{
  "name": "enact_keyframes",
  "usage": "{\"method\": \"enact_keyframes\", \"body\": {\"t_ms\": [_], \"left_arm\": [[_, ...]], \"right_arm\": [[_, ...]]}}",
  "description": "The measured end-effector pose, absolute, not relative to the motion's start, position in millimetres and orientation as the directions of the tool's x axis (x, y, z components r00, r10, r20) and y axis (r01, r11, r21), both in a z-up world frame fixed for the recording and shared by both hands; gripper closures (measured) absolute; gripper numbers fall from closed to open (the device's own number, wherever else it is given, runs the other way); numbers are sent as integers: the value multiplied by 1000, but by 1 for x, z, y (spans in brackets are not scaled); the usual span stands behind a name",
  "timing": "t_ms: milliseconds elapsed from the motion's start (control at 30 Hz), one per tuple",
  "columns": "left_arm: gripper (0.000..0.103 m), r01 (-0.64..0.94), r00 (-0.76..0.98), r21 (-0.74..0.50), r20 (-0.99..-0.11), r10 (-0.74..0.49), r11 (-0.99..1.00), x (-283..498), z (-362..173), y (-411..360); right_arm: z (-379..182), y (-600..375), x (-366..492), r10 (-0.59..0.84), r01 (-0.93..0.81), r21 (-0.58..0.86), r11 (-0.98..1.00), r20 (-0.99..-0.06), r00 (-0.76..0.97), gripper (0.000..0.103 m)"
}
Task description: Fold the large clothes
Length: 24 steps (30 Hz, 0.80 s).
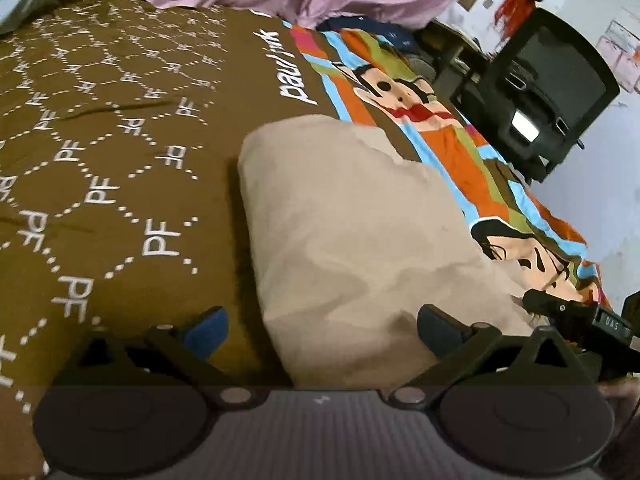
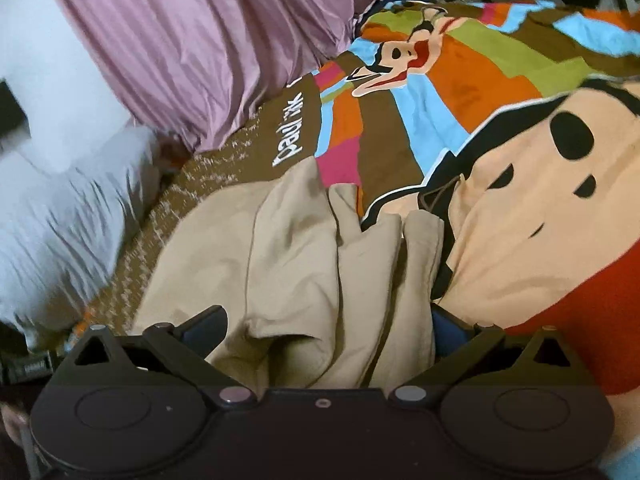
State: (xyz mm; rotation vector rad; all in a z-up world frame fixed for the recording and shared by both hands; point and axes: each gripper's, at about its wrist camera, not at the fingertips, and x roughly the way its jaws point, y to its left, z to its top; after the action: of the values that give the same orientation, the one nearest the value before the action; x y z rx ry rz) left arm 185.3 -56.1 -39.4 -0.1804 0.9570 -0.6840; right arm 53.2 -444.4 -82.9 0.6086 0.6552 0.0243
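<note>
A beige garment (image 1: 352, 236) lies folded in a thick pad on the bed. My left gripper (image 1: 320, 330) is open, its blue-padded fingers (image 1: 206, 330) standing on either side of the garment's near left corner. In the right wrist view the same beige garment (image 2: 304, 264) shows bunched folds and layered edges. My right gripper (image 2: 328, 334) is open with the bunched near edge of the cloth between its fingers (image 2: 208, 326). The other gripper (image 1: 580, 314) shows at the right edge of the left wrist view.
The bed carries a brown cover with white "PF" print (image 1: 104, 128) and a colourful cartoon-monkey panel (image 2: 520, 200). A pink curtain (image 2: 192, 40) hangs behind. A white pillow (image 2: 68, 216) lies at the left. A black office chair (image 1: 544, 92) stands beside the bed.
</note>
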Motion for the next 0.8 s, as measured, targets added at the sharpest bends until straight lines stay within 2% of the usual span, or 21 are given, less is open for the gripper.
{"method": "enact_keyframes", "body": {"t_ms": [100, 167, 233, 300, 367, 500, 800], "left_arm": [[1, 479, 382, -444, -671, -635, 757, 185, -45, -59], [1, 476, 397, -460, -648, -650, 749, 180, -51, -56], [1, 461, 393, -503, -623, -677, 731, 178, -59, -47], [1, 425, 360, -563, -614, -703, 709, 185, -67, -39], [1, 391, 339, -595, -616, -711, 702, 193, -69, -36], [1, 407, 327, -580, -629, -705, 706, 199, -71, -39], [1, 412, 341, -558, -638, -690, 720, 198, -69, -45]], "right_arm": [[-79, -432, 52, 144, 157, 445, 882, -571, 809, 6], [-72, -420, 50, 92, 125, 342, 931, -553, 828, 6], [-70, -414, 50, 73, 109, 297, 949, -538, 839, 6], [-76, -420, 58, 86, 122, 328, 937, -555, 827, 5], [-84, -434, 66, 121, 157, 421, 893, -562, 818, 5], [-92, -457, 66, 238, 141, 628, 765, -480, 844, 1], [-95, -435, 68, 181, 136, 494, 859, -541, 821, 1]]}}
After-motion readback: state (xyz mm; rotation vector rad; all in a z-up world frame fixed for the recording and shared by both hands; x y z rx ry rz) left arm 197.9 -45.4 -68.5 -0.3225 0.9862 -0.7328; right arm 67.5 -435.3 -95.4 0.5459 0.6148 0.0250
